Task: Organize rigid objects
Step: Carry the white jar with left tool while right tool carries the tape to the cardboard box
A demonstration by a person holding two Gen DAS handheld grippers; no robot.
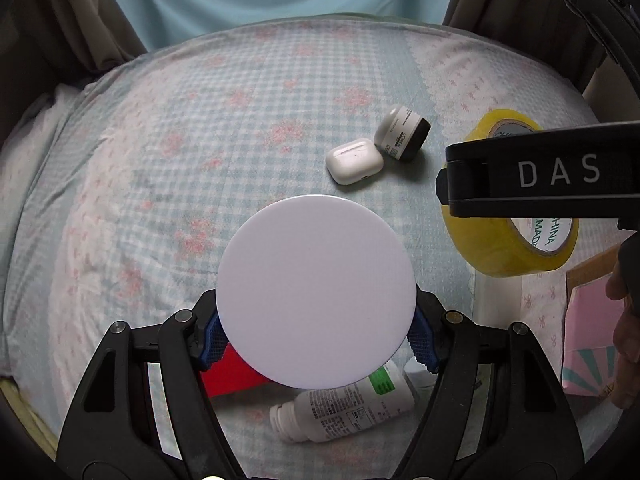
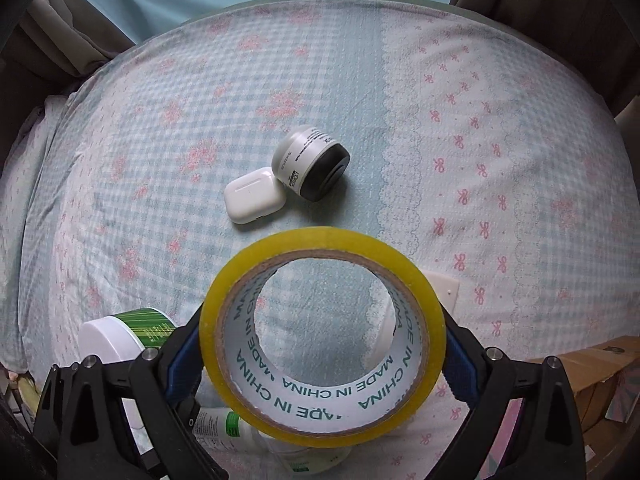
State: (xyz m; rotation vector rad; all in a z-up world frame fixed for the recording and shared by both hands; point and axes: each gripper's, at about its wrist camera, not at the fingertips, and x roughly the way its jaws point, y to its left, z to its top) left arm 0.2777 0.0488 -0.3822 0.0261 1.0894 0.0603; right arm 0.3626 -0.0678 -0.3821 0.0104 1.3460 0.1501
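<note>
The left gripper (image 1: 316,334) clamps a round white jar lid (image 1: 316,292). At one o'clock lie a white earbud case (image 1: 354,160) touching a grey-and-black jar (image 1: 402,133). The right gripper (image 2: 322,354) clamps a yellow tape roll (image 2: 322,338).

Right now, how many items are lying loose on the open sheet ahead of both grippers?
2: a white earbud case and a grey-and-black jar on its side, touching each other mid-bed. More items lie below the grippers, partly hidden.
</note>
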